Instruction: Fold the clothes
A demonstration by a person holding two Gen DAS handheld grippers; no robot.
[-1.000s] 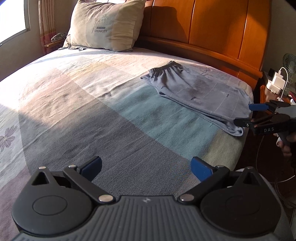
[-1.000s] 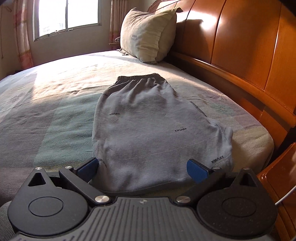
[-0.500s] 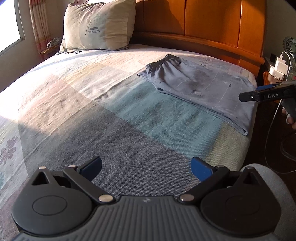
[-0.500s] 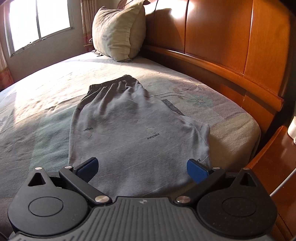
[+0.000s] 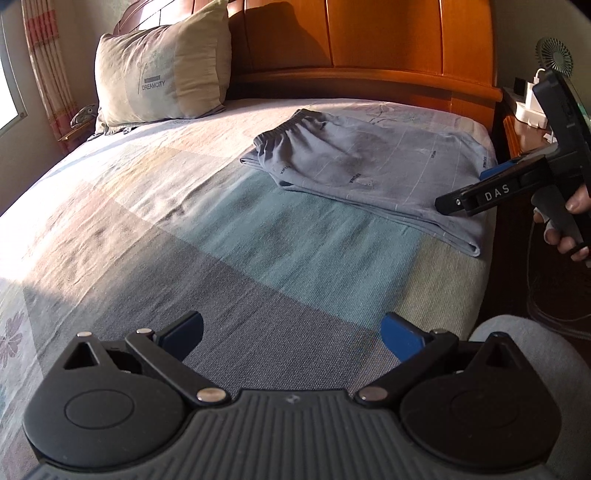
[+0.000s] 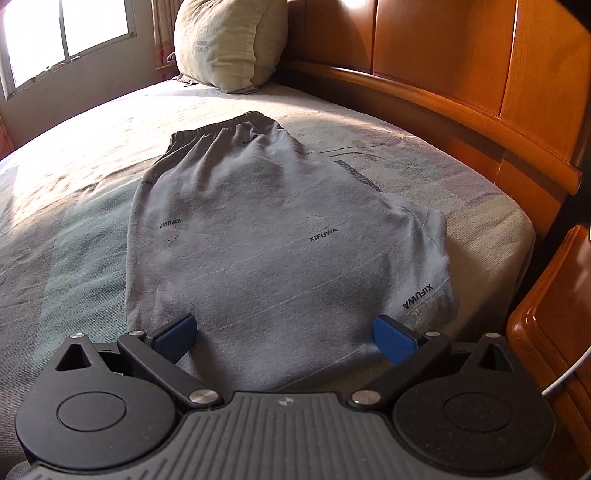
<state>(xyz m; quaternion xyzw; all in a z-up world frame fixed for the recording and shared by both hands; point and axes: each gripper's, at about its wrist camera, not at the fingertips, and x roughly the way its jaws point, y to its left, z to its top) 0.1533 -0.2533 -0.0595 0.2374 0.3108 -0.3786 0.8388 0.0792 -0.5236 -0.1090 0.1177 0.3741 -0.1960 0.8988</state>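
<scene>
Grey shorts (image 5: 369, 173) with an elastic waistband and small XIFUWA prints lie folded in half on the bed near the headboard. In the right wrist view the shorts (image 6: 273, 236) fill the middle, with their hem end nearest me. My right gripper (image 6: 284, 332) is open, its blue pads spread just above that hem end, nothing held. Seen from the left wrist view, the right gripper (image 5: 469, 188) hovers over the hem end, held by a person's hand (image 5: 570, 221). My left gripper (image 5: 291, 332) is open over bare sheet, well short of the shorts.
A beige pillow (image 5: 162, 81) leans on the orange wooden headboard (image 5: 369, 37). A wooden nightstand (image 6: 550, 321) stands by the bed's edge with chargers and a small fan (image 5: 554, 59). The patterned sheet (image 5: 147, 221) stretches left toward a window (image 6: 66, 33).
The right gripper has come down and forward over the hem end of the shorts. The left gripper's view has swung right toward the shorts; both stay open.
</scene>
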